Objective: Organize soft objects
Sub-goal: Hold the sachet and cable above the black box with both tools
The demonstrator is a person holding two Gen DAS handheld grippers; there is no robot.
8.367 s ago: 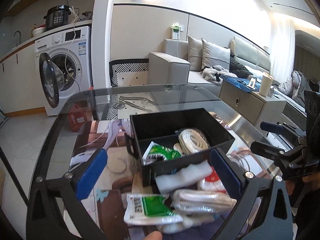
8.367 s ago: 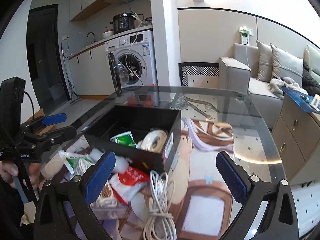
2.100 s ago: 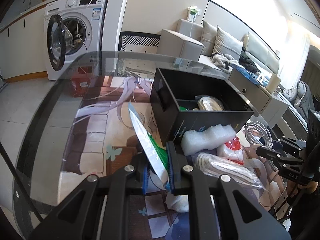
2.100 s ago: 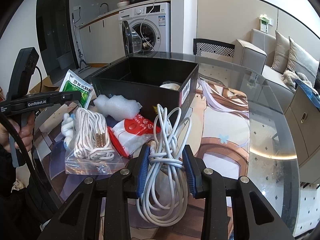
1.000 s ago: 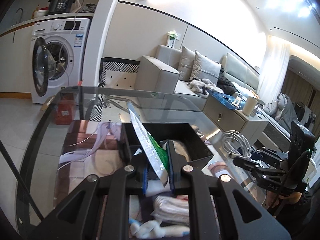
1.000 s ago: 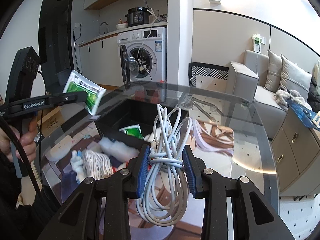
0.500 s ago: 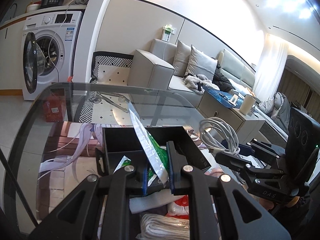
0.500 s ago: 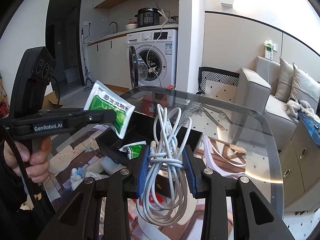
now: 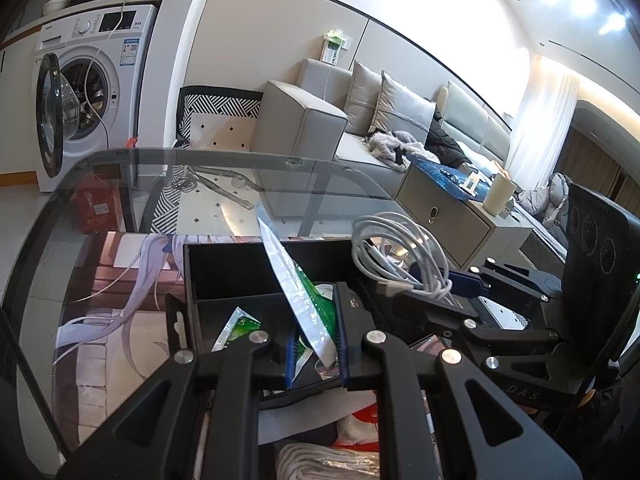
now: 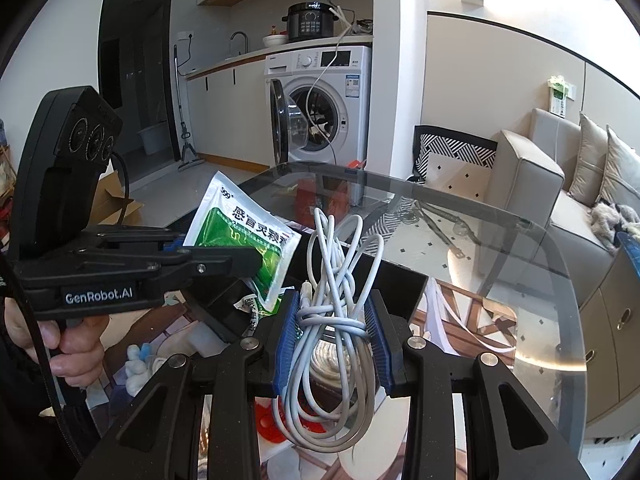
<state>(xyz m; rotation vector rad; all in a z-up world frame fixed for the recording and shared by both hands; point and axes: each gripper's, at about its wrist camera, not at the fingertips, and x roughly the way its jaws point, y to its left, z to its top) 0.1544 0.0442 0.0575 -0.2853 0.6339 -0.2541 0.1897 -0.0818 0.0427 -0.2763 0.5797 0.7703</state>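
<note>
My left gripper [image 9: 316, 336] is shut on a green and white sachet [image 9: 298, 288], held edge-on above the black box [image 9: 224, 268]. From the right wrist view the same sachet [image 10: 240, 236] shows its printed face, pinched in the left gripper [image 10: 240, 258] over the box [image 10: 404, 284]. My right gripper [image 10: 332, 328] is shut on a coiled white cable [image 10: 340, 280], which hangs above the box's right part. The cable [image 9: 400, 252] and the right gripper [image 9: 452, 284] sit close to the right of the sachet. Another green sachet [image 9: 238, 326] lies inside the box.
The box stands on a glass table [image 9: 120, 168] over a printed mat [image 9: 120, 276]. A bagged white rope [image 9: 324, 462] and a red and white packet [image 9: 360, 424] lie in front of the box. A person's hand [image 10: 68, 344] holds the left gripper. A sofa [image 9: 320, 120] is behind.
Both grippers have moved forward over the box and drawn close together. The sachet and the cable stay gripped and now hang above the box's inside.
</note>
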